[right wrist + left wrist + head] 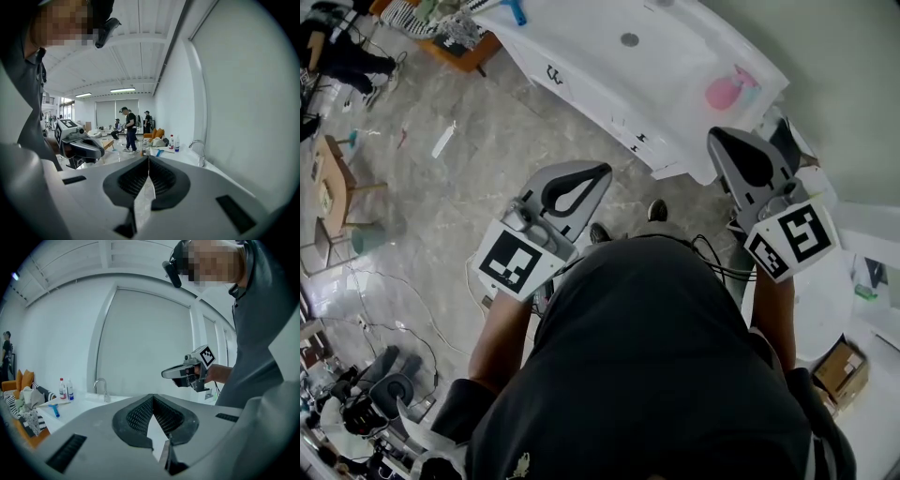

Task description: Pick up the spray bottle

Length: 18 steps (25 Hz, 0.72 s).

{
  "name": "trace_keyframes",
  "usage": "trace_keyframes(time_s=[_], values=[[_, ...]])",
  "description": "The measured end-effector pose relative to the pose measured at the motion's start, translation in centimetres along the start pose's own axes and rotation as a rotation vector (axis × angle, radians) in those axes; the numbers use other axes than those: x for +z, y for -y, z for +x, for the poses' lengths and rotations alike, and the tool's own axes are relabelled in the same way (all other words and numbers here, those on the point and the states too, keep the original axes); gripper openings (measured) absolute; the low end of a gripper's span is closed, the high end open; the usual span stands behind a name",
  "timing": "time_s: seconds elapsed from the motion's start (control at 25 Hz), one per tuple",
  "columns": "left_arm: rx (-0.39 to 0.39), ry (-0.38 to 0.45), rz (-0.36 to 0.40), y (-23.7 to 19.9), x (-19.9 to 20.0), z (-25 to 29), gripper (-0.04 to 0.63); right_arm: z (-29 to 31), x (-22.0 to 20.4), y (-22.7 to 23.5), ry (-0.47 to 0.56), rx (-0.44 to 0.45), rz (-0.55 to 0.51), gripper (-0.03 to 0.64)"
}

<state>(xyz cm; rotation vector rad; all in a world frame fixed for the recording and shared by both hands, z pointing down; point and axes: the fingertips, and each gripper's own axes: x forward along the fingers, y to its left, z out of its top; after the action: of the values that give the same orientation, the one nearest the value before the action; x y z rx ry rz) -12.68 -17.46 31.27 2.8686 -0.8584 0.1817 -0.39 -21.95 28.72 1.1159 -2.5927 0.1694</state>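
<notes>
A long white desk [581,56] lies ahead as a person holds the left tongs [600,172] and right tongs [719,138] closed and empty, likely only approaching; the pink spray bottle [727,91] lies on the desk's near end, closest to the right tongs

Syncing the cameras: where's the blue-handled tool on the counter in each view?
Head view: blue-handled tool at the top edge, on the white counter.
Left gripper view: blue-handled tool low left, on the white counter.
Right gripper view: blue-handled tool tiny, centre, just above the jaws.
Shared landmark: the white counter.
</notes>
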Motion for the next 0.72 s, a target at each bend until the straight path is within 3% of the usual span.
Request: trace_keyframes(time_s=[0.48, 0.72], values=[[0.1, 0.02, -0.034, -0.2, 2.2, 8.3, 0.005, 2.5, 0.6, 8.6, -0.001, 0.121, -0.027, 0.009], [0.148, 0.021, -0.045, -1.1, 2.2, 10.1, 0.005, 4.2, 0.4, 10.0, -0.002, 0.18, -0.034, 0.009]])
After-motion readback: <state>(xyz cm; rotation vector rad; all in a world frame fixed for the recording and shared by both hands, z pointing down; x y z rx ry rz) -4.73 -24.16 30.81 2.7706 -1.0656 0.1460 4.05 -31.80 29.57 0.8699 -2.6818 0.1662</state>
